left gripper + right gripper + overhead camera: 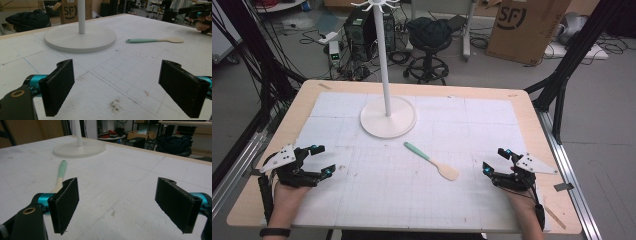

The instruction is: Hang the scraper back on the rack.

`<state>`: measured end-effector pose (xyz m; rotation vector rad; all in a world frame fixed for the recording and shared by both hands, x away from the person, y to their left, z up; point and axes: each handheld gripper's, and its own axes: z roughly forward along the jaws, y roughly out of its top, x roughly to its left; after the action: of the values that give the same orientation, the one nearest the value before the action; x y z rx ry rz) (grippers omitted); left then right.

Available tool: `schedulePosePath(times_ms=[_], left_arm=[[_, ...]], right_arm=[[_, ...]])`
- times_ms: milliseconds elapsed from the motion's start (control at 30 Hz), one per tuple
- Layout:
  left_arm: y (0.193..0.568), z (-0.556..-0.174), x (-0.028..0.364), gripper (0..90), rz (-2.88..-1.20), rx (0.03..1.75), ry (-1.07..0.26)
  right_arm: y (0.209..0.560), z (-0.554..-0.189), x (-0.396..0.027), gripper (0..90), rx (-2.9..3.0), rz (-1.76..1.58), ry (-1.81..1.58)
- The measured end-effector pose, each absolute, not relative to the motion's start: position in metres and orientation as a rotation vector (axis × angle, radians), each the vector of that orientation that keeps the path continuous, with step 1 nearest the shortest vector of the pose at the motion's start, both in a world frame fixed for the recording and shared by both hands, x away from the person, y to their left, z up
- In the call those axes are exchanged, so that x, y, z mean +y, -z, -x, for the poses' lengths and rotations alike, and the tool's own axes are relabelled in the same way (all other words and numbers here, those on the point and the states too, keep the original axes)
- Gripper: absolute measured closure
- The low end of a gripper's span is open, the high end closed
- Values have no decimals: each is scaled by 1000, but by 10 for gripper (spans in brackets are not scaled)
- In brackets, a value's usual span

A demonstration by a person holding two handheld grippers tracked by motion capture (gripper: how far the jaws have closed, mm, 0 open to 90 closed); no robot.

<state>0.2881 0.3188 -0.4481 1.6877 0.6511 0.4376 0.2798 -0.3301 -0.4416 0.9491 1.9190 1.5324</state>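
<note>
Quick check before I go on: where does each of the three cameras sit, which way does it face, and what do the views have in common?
High view: above the person's table edge, facing forward and down; both forearms, left hand-held gripper and right hand-held gripper show.
Left gripper view: on the left hand-held gripper, facing across the mat; its open jaws show.
Right gripper view: on the right hand-held gripper, facing the stand base; its open jaws show.
Shared: all three see the spatula and stand base.

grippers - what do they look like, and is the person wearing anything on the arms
Both the left gripper and right gripper are black frames with teal fittings, flat black textured pads and a grey three-cornered plate on top. A dark band sits on the left wrist.
</note>
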Motion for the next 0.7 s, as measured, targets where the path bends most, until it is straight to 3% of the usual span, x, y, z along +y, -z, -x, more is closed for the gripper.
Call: schedulePosePath(times_ms=[133,600,700], left_arm=[[448,-288,319,66,-1675,707,-451],[449,-289,318,66,-1686,701,-425],[449,-289,317,66,-1688,701,-425]], right_arm=[[434,-283,-319,185,1944,-929,-1537],[424,-306,-255,185,2167,-818,-1523],[427,-314,-242,244,2224,-795,-1508]])
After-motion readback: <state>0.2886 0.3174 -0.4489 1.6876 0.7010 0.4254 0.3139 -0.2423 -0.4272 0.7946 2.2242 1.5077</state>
